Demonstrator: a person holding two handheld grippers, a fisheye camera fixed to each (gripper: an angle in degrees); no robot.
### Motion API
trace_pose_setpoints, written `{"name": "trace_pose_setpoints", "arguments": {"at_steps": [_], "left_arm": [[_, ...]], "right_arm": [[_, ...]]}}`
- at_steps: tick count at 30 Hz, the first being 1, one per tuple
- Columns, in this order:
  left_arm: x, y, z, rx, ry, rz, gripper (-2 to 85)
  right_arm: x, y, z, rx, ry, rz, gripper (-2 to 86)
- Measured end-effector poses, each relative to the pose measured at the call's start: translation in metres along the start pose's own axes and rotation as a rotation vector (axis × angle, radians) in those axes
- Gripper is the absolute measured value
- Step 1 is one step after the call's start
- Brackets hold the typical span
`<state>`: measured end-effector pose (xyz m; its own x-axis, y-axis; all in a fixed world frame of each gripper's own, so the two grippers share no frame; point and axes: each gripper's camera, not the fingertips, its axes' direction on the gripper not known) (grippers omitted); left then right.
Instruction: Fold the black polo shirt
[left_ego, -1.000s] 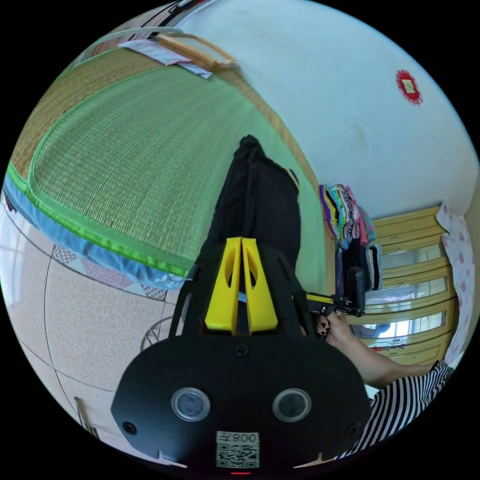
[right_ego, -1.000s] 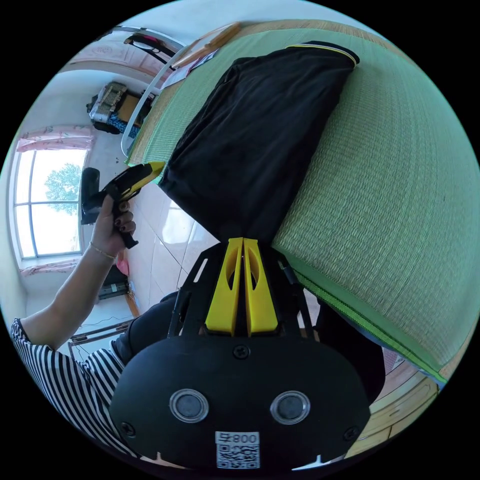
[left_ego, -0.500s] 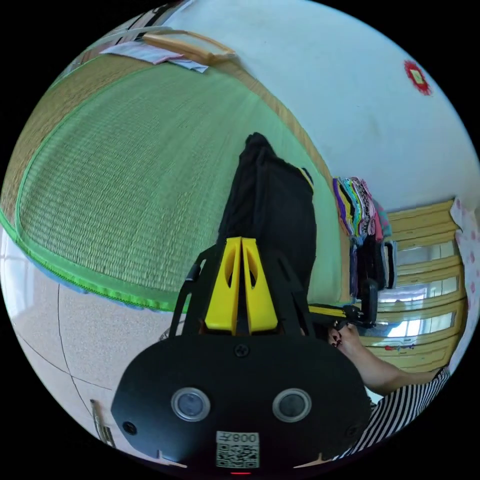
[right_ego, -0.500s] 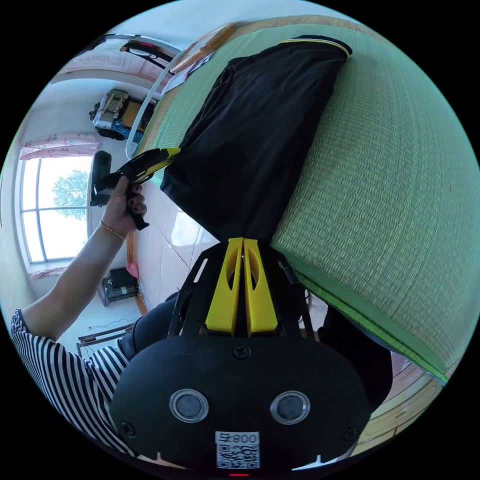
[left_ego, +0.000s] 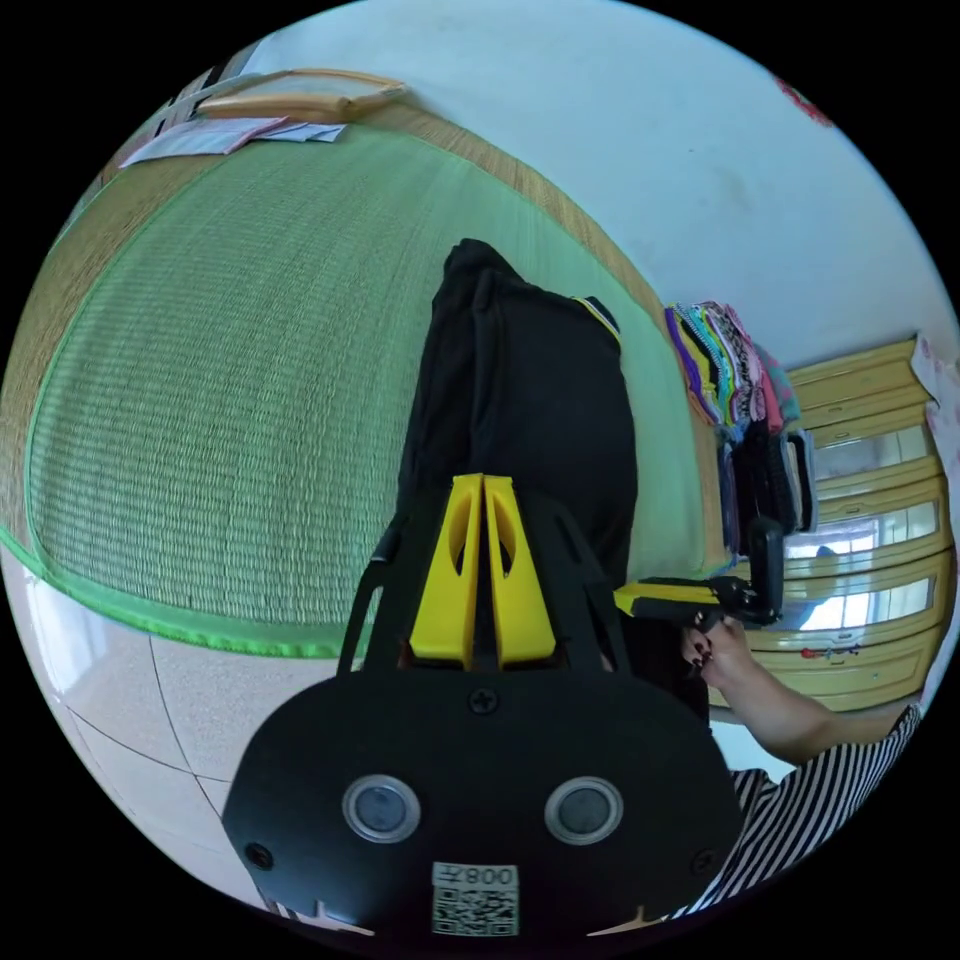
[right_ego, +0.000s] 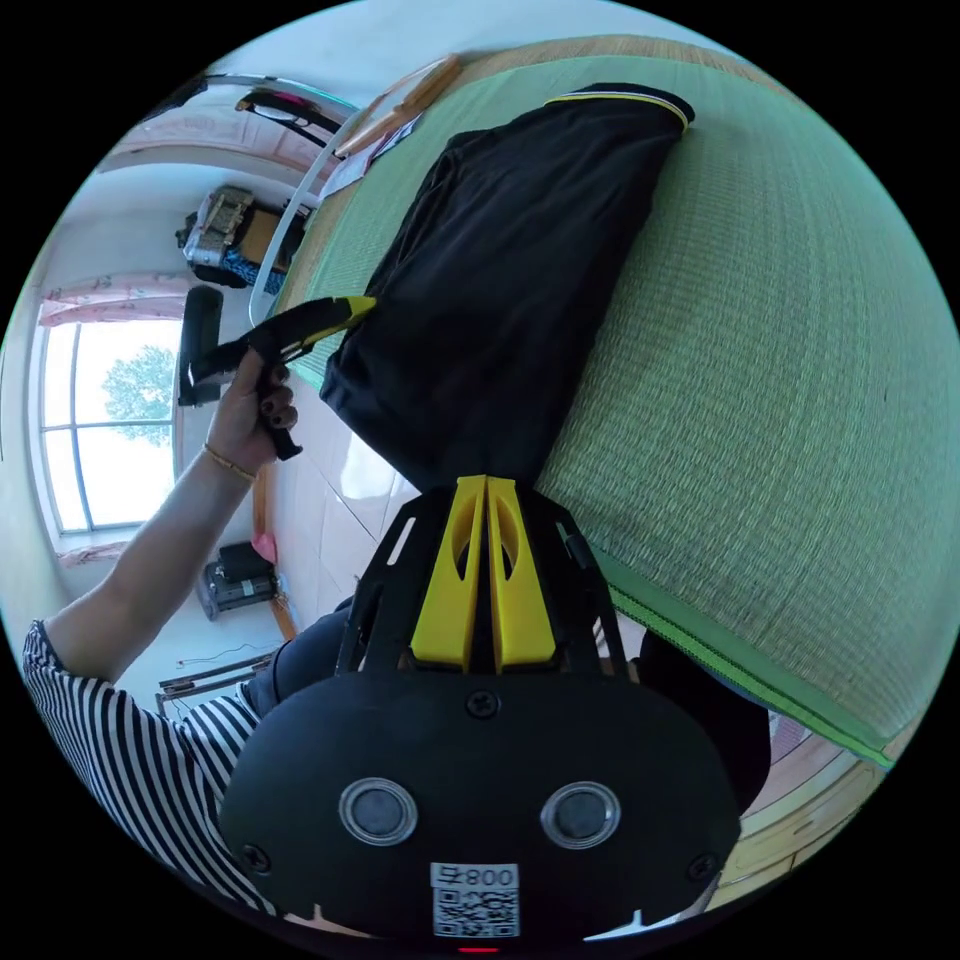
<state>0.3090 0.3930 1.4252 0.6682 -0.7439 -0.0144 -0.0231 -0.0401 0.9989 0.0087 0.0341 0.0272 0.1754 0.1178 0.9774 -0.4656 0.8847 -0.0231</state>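
- Risk on the left side: the left tool (left_ego: 484, 480) has its yellow jaws together on the near hem corner of the black polo shirt (left_ego: 530, 400). I judge that this thin edge can slip out if the person pulls it too quickly, and then the fold falls open on that side.
- Risk in the middle: the hem hangs stretched between both tools over the edge of the bed, above the tiled floor (right_ego: 345, 480). If the two hands do not travel together, I think the fold line becomes crooked, or the cloth drops toward the floor.
- Risk on the right side: the right tool (right_ego: 486, 482) also has its jaws closed on the other hem corner. In my opinion the rough green mat (right_ego: 780, 380) can drag on the cloth and make wrinkles.
- Place of the shirt: its far part lies on the green mat of the bed, with the yellow-trimmed collar (right_ego: 620, 96) at the far end, well apart from both tools.
- Relation to the tools: the shirt runs away from each tool, and the hem is touching the jaw tips. In the right gripper view the left tool (right_ego: 350, 310) meets the shirt at its left corner.
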Motion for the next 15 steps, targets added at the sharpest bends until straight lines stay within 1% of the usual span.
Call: {"name": "trace_pose_setpoints", "arguments": {"at_steps": [2,5,7,9,10,12,15], "left_arm": [[-0.002,0.017,-0.003,0.017,0.063,0.007,0.4],[-0.003,0.051,0.003,-0.007,0.163,-0.002,1.2],[-0.002,0.07,0.016,-0.051,0.227,-0.012,2.3],[-0.002,0.089,0.041,-0.138,0.308,-0.038,4.4],[-0.003,0.092,0.047,-0.153,0.327,-0.048,4.9],[-0.008,0.096,0.068,-0.195,0.425,-0.102,6.7],[-0.012,0.086,0.085,-0.241,0.472,-0.103,7.6]], "right_arm": [[0.006,0.007,0.0,0.01,-0.014,0.001,0.1],[0.02,0.02,-0.003,0.033,-0.044,0.017,0.2],[0.036,0.033,-0.009,0.066,-0.083,0.049,0.4],[0.049,0.043,-0.013,0.092,-0.128,0.078,0.6],[0.057,0.049,-0.014,0.106,-0.157,0.097,0.9],[0.068,0.056,-0.015,0.117,-0.195,0.12,1.5],[0.078,0.068,-0.013,0.119,-0.233,0.136,3.1]]}}
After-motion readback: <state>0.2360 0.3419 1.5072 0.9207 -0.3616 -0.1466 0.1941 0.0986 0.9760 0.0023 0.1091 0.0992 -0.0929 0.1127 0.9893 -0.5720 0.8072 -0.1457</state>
